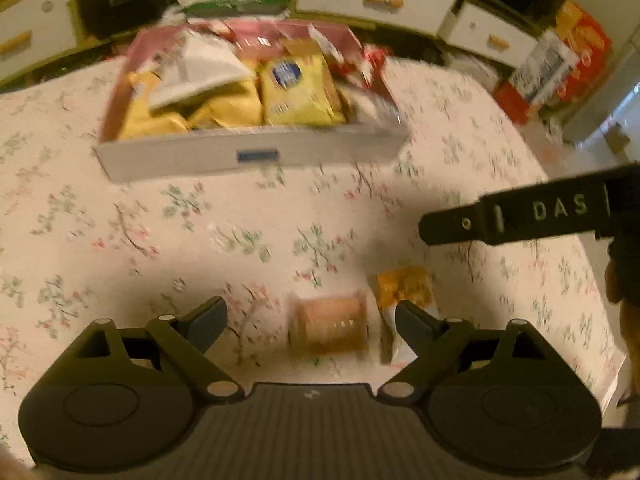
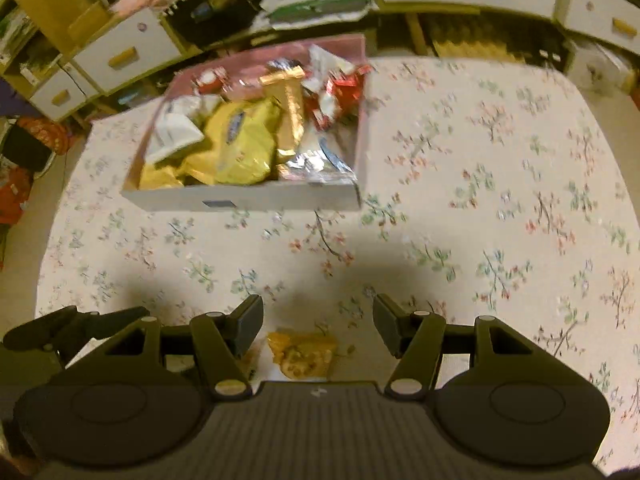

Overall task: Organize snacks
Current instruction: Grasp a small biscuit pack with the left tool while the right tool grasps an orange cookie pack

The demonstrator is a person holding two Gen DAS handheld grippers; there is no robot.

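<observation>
A white cardboard box (image 1: pixel 248 156) full of snack bags stands at the far side of the flower-patterned tablecloth; yellow bags (image 1: pixel 300 92) fill its middle. Near me, a tan packet (image 1: pixel 330 330) and an orange packet (image 1: pixel 404 288) lie flat on the cloth. My left gripper (image 1: pixel 310 308) hovers over the tan packet, open, with nothing pressed between its fingers. In the right wrist view the box (image 2: pixel 240 200) sits ahead and the orange packet (image 2: pixel 304 354) lies just under my right gripper (image 2: pixel 318 304), which is open and apart from it.
White drawer units (image 1: pixel 372 0) and cluttered shelves stand behind the table. Red and orange packages (image 1: pixel 576 52) are stacked at the right. A black side piece of the other gripper (image 1: pixel 520 216) reaches in from the right. The rounded table edge (image 2: pixel 48 264) curves on the left.
</observation>
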